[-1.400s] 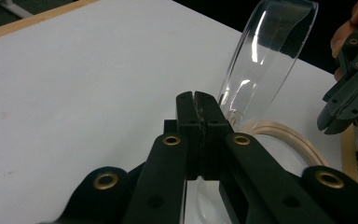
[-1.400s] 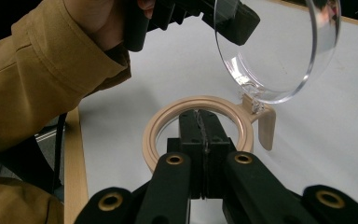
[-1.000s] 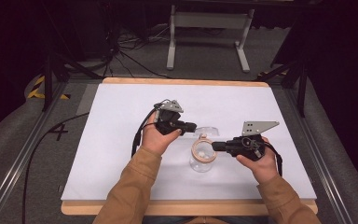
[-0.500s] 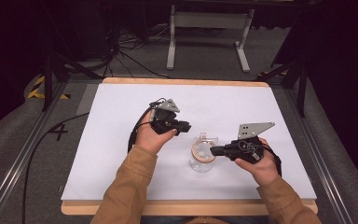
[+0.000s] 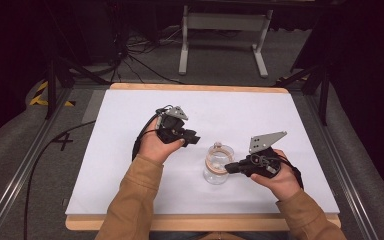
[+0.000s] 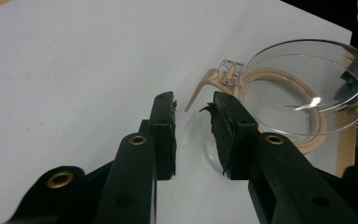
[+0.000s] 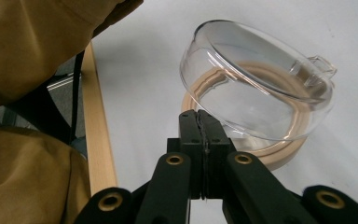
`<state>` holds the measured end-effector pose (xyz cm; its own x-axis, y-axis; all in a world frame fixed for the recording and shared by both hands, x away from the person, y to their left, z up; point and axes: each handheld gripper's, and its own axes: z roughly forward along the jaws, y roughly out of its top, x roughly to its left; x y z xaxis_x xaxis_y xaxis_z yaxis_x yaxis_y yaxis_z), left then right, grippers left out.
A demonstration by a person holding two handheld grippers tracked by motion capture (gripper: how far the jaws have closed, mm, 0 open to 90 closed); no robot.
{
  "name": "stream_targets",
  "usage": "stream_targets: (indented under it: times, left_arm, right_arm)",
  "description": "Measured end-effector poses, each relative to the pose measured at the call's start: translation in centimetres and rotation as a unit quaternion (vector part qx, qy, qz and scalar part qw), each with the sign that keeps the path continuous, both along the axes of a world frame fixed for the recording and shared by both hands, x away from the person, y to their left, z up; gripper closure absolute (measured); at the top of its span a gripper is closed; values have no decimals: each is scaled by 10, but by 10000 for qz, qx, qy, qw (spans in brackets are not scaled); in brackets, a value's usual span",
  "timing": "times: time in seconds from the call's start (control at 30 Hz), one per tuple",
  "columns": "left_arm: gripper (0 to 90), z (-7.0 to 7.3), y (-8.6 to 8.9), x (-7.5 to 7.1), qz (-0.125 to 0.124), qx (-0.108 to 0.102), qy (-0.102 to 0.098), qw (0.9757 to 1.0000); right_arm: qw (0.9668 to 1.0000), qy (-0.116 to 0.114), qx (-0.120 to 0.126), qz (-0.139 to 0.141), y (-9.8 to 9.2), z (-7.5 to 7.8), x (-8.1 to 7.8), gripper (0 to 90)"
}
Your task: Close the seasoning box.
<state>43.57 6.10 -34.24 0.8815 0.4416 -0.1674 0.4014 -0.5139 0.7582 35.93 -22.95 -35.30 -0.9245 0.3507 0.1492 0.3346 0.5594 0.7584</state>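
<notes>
A clear glass bowl (image 5: 215,174) stands mid-table with a beige belt (image 5: 214,159) coiled inside it. The belt's metal buckle (image 6: 228,74) and its loose end (image 6: 200,91) stick out past the rim. My left gripper (image 5: 196,139) sits just left of the bowl. In the left gripper view it (image 6: 193,105) is open, its jaws have just been opening, and nothing is between them. The belt end lies just beyond its tips. My right gripper (image 5: 228,168) is shut, its tips (image 7: 198,114) against the bowl's (image 7: 261,70) near wall. Whether the tips pinch the glass I cannot tell.
A white sheet (image 5: 130,165) covers the wooden table, whose front edge (image 7: 98,154) runs close to my right forearm. Tan sleeves reach in from the bottom. A metal stand (image 5: 220,30) and cables lie on the floor behind the table.
My left gripper has drawn back a little to the left, away from the bowl and the belt's end. The right gripper and the bowl have stayed where they were.
</notes>
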Motion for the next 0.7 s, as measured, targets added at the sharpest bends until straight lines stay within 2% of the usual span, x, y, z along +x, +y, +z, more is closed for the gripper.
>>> stream_targets:
  times: [0.1, 0.4, 0.7]
  left_arm:
    - [679, 0, -1, 0, 46, 19, 24, 10000]
    - [675, -1, -1, 0, -18, 77, 52, 10000]
    - [675, -1, -1, -1, 6, 25, 51, 10000]
  right_arm:
    - [9999, 74, -104, 72, 0, -1, 1, 900]
    - [9988, 227, -321, 296, 3, -5, -1, 900]
    - [9986, 211, -331, 349, 5, -4, -3, 900]
